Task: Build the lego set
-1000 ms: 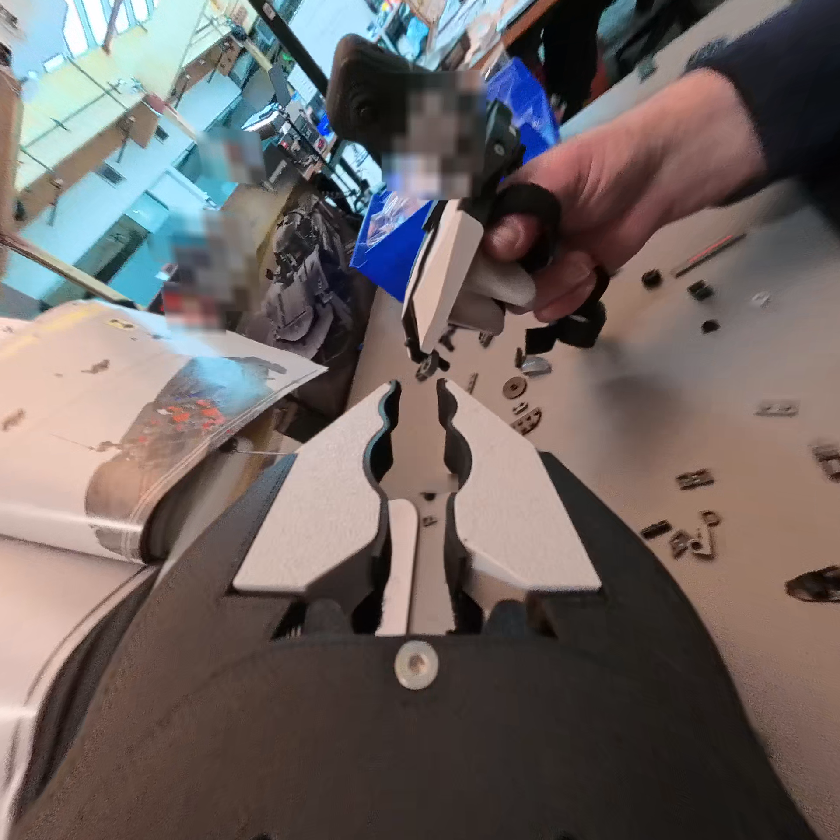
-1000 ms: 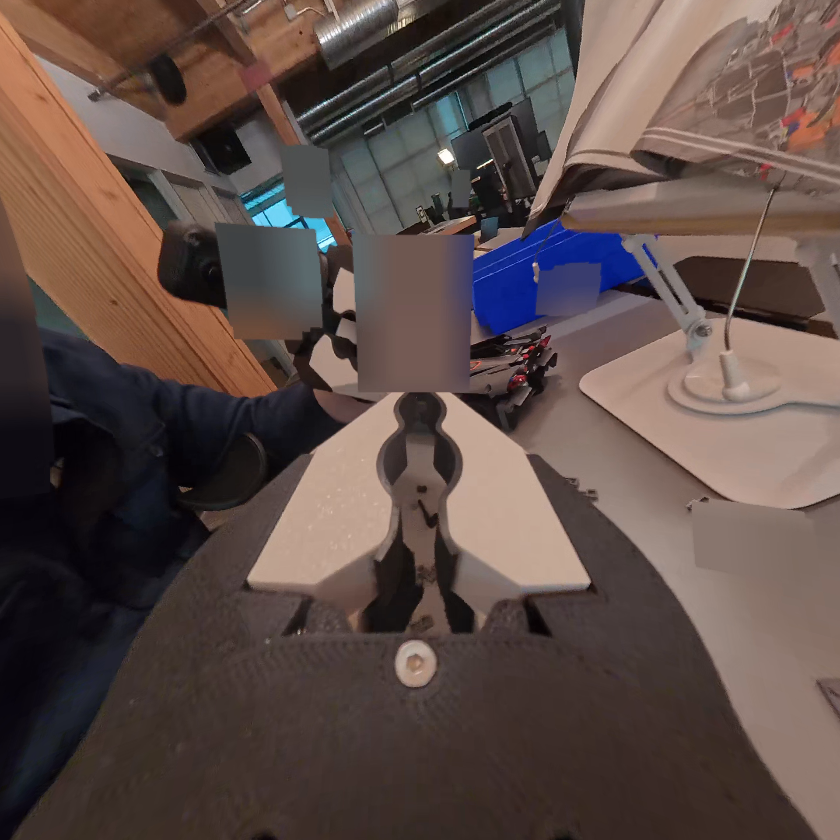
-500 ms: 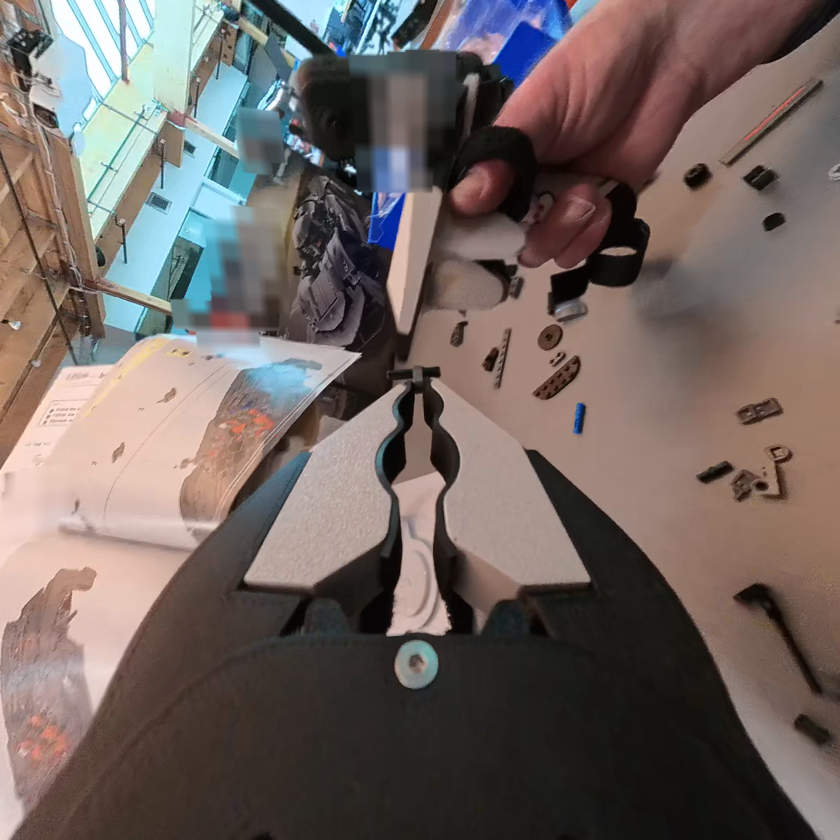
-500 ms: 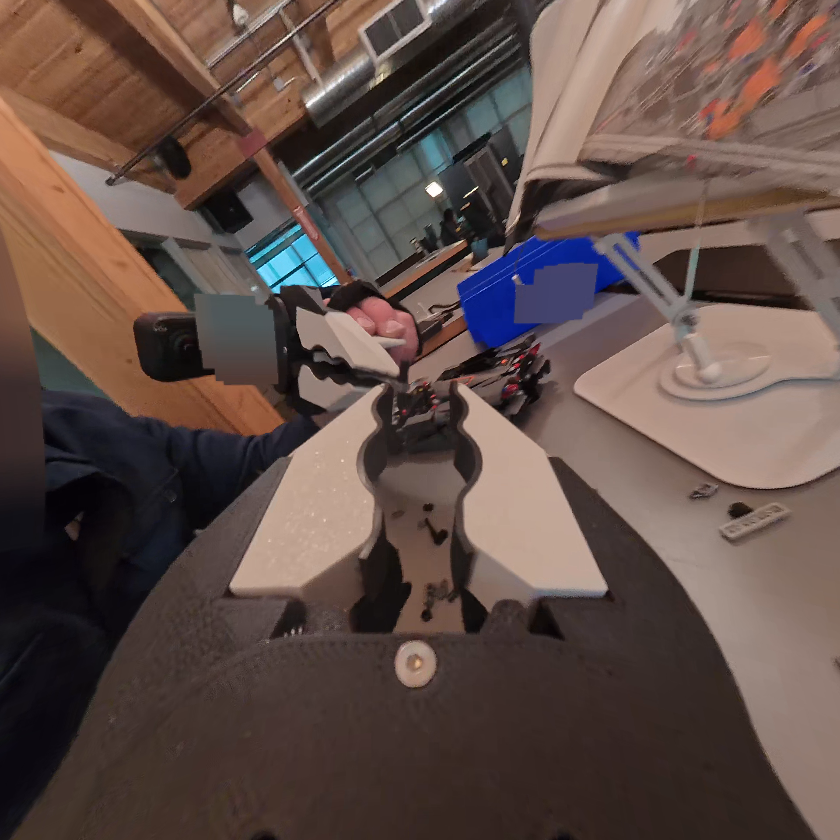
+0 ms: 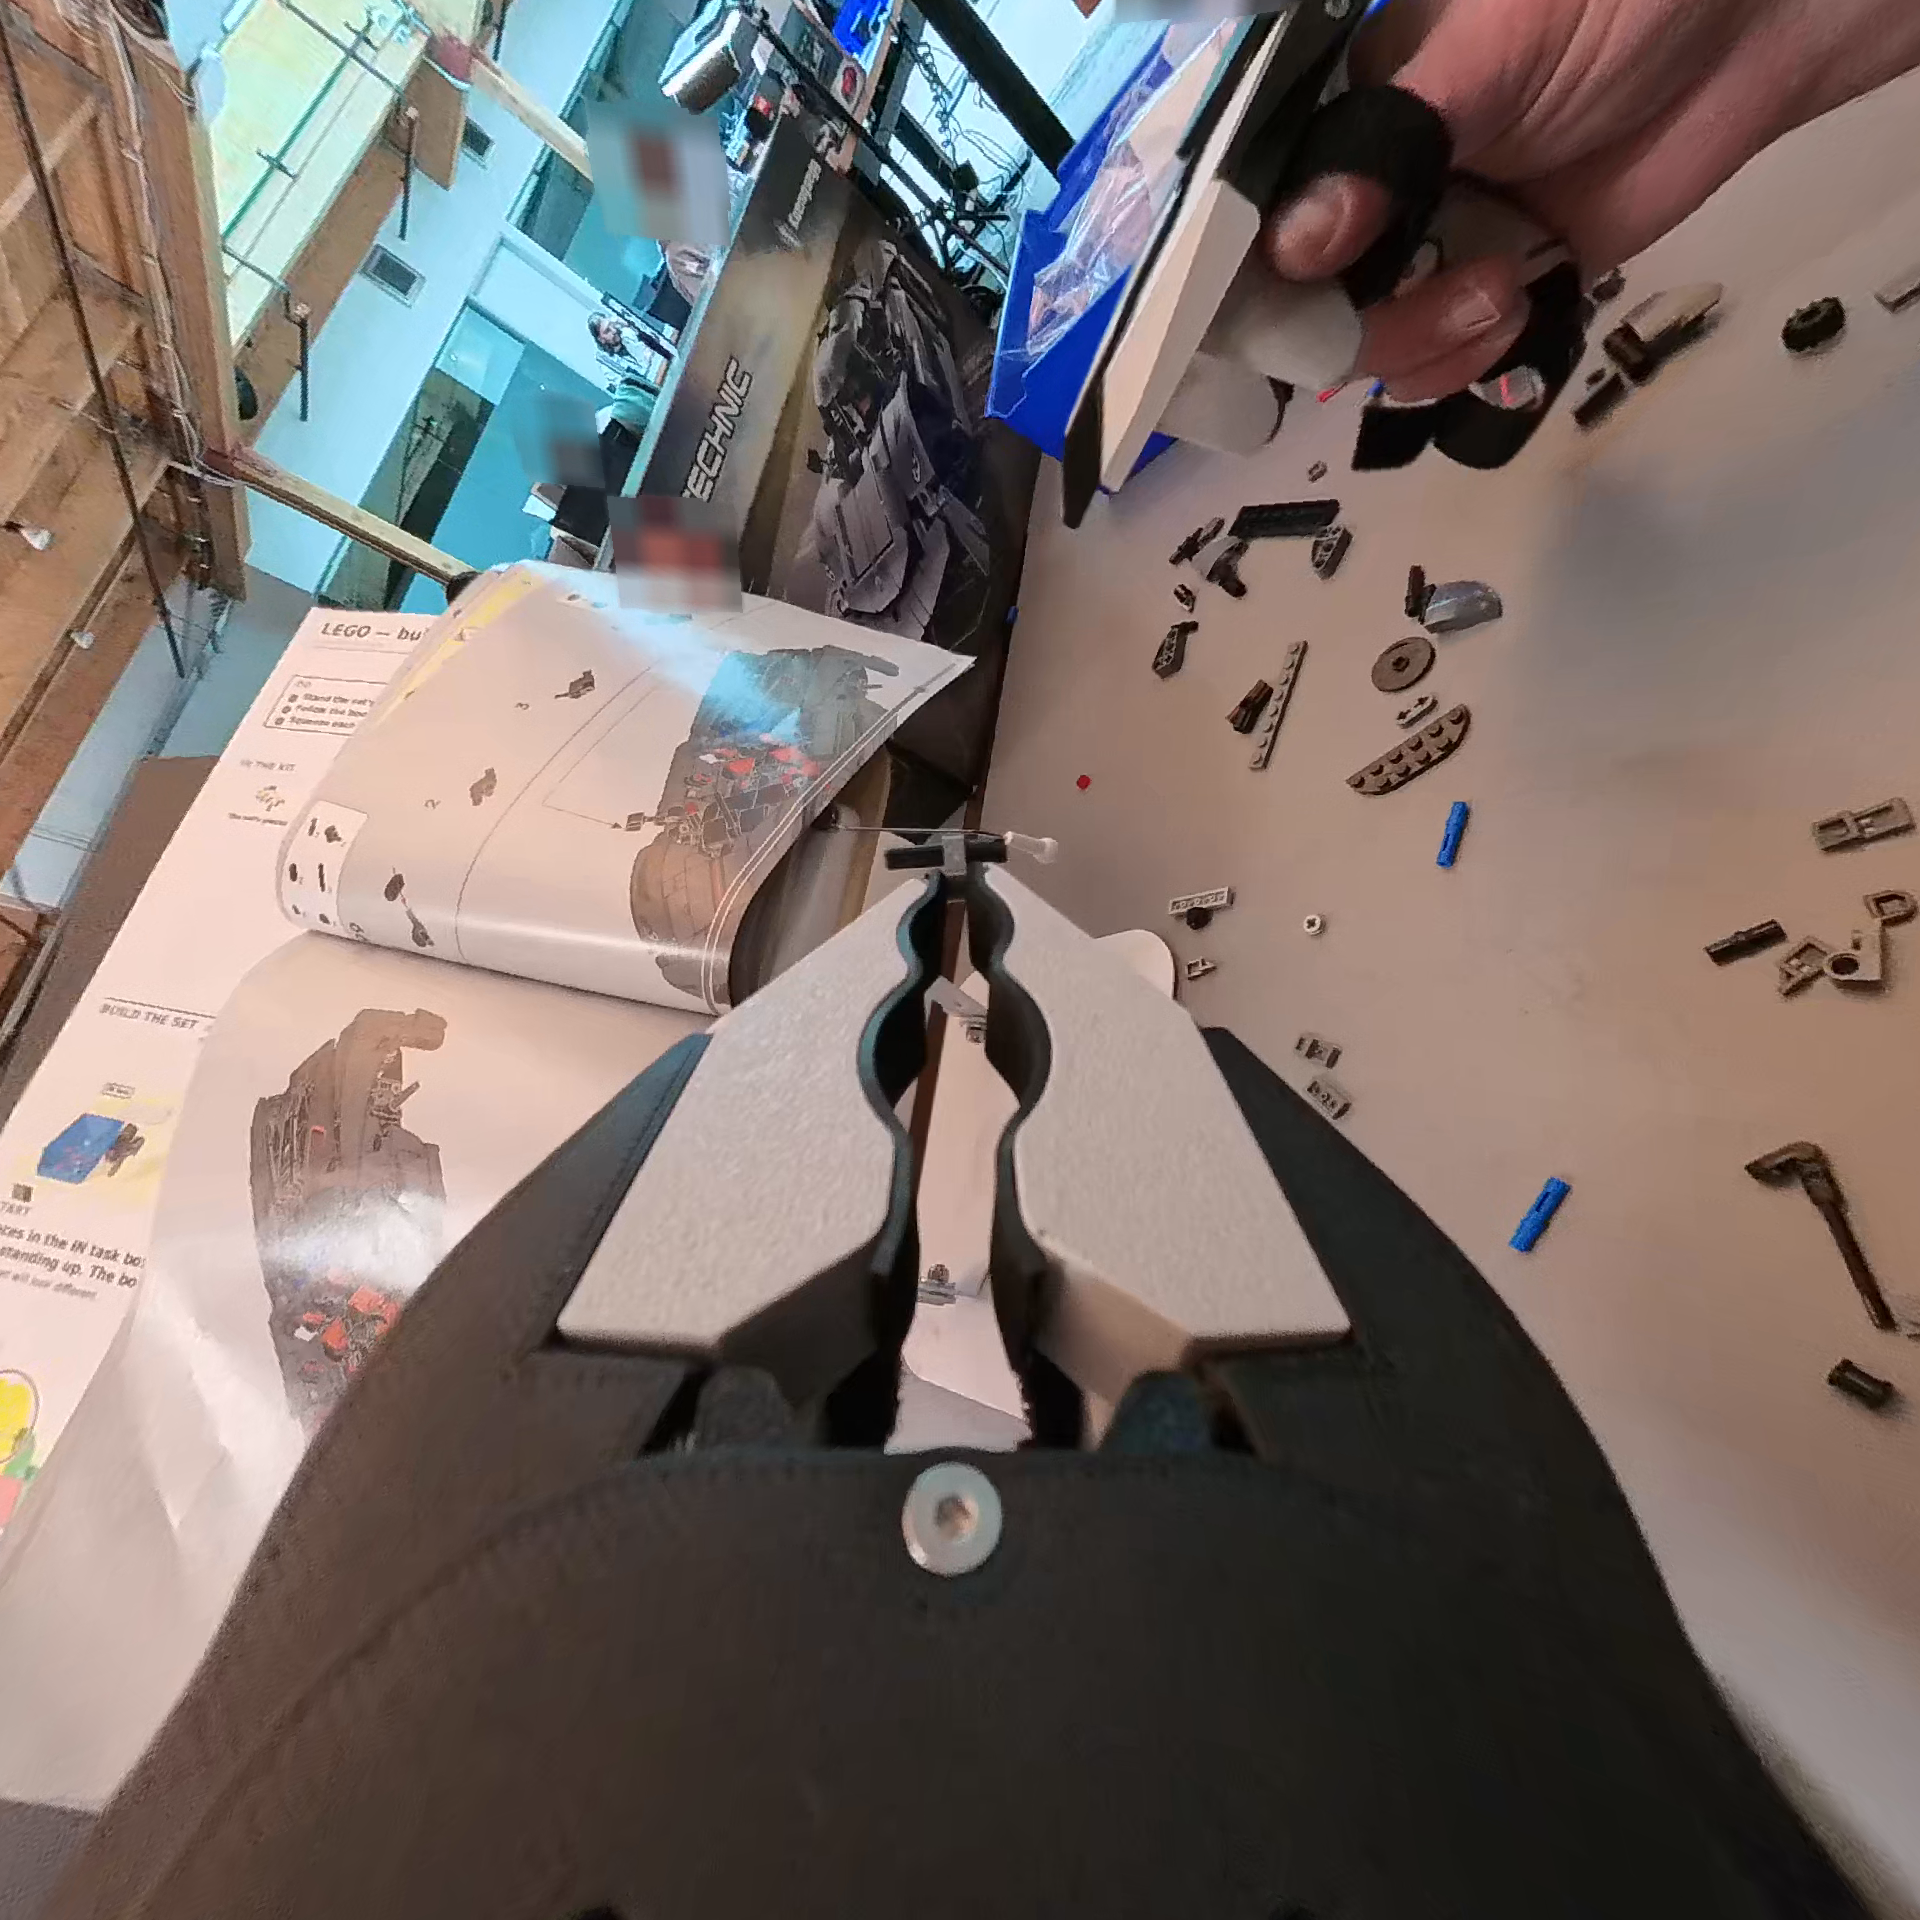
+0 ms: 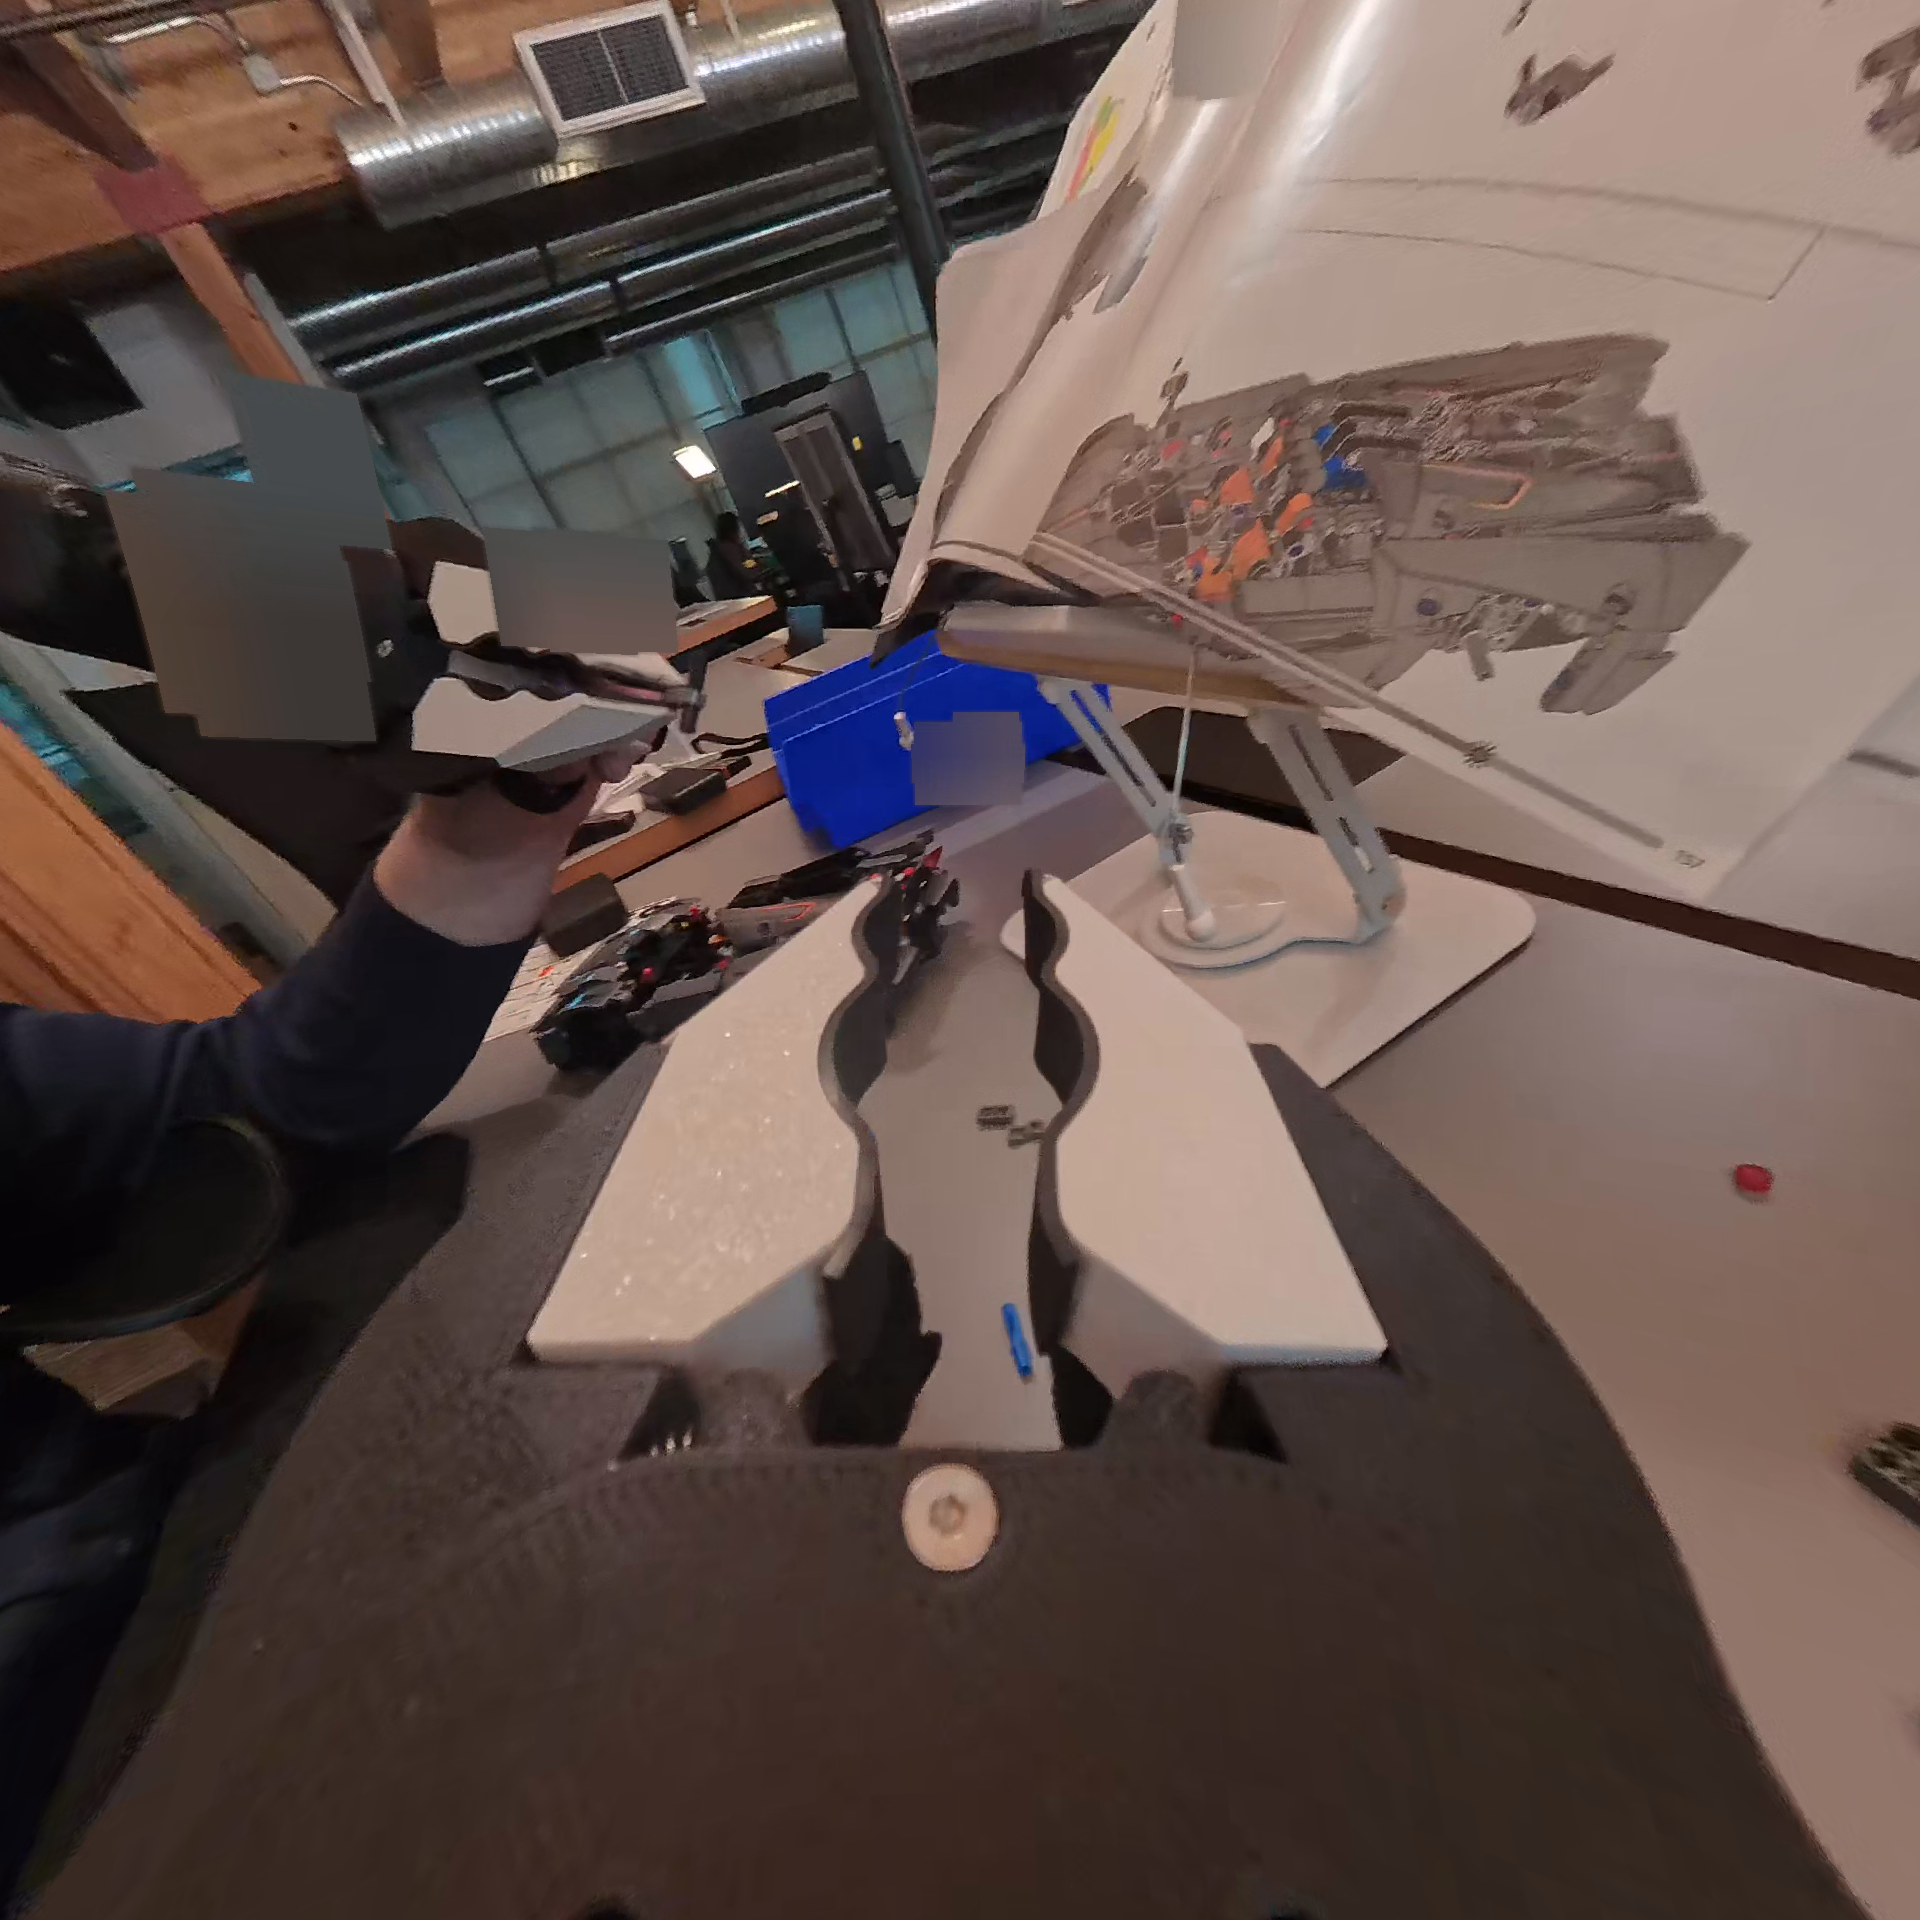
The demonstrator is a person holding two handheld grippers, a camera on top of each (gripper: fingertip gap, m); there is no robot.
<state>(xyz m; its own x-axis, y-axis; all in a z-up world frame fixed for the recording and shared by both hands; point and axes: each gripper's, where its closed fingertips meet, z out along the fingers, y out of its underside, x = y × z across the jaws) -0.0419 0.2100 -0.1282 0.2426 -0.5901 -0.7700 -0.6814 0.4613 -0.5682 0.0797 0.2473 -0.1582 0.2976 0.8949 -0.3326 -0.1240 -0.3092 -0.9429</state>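
Note:
My left gripper (image 5: 951, 883) is shut on a small black bar with a grey connector (image 5: 940, 854), which sticks out crosswise at the fingertips, above the table edge. The right wrist view shows the same gripper (image 6: 665, 698) raised at the left with the dark piece (image 6: 687, 698) at its tip. My right gripper (image 6: 961, 899) is open with nothing between its fingers and hovers over the grey table (image 6: 1558, 1195). It also shows in the left wrist view (image 5: 1081, 488), held by a hand at the upper right. A partly built black model (image 6: 665, 961) lies beyond it.
Several loose grey and black pieces (image 5: 1408, 750) and blue pins (image 5: 1452, 831) are scattered on the table. An open instruction book (image 6: 1455, 416) rests on a white stand (image 6: 1299, 925). A blue bin (image 6: 883, 738) and the set's box (image 5: 831, 416) stand behind. A red stud (image 6: 1753, 1179) lies at the right. The gap from one gripper's tips to the other's is roughly 15 cm.
The left gripper went from open to shut on the small piece that the right gripper held out. The right gripper opened and drew away; both grippers have swung to new angles.

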